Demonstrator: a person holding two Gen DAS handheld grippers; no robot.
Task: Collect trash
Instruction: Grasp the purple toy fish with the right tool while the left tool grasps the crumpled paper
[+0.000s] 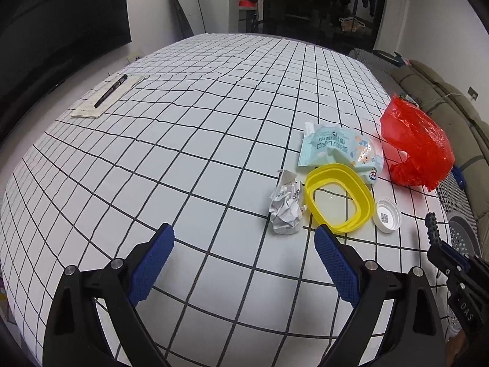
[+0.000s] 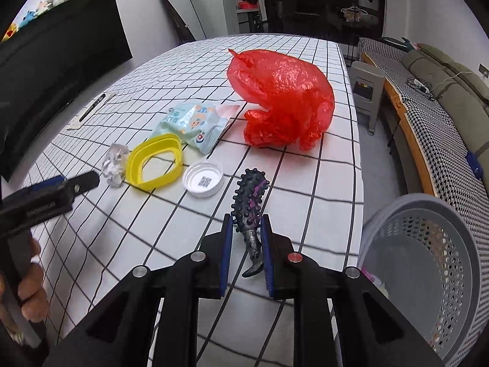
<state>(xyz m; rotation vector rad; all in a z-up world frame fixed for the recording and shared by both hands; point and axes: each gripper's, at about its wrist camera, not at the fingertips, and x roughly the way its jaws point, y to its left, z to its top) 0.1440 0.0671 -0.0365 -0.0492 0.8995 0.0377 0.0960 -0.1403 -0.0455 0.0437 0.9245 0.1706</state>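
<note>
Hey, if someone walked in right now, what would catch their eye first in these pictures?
Probably the red bag, crumpled and bright on the checked tablecloth near its far right side. Next, the yellow ring beside a white cap and a paper ball. Closest, the right gripper is shut on a dark knobbly piece, beside a grey basket.

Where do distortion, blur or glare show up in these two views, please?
Left wrist: the tablecloth grid bows outward, corners black. Right wrist: the same bowing; the left gripper is motion-smeared, the red bag carries shiny glints.
</note>
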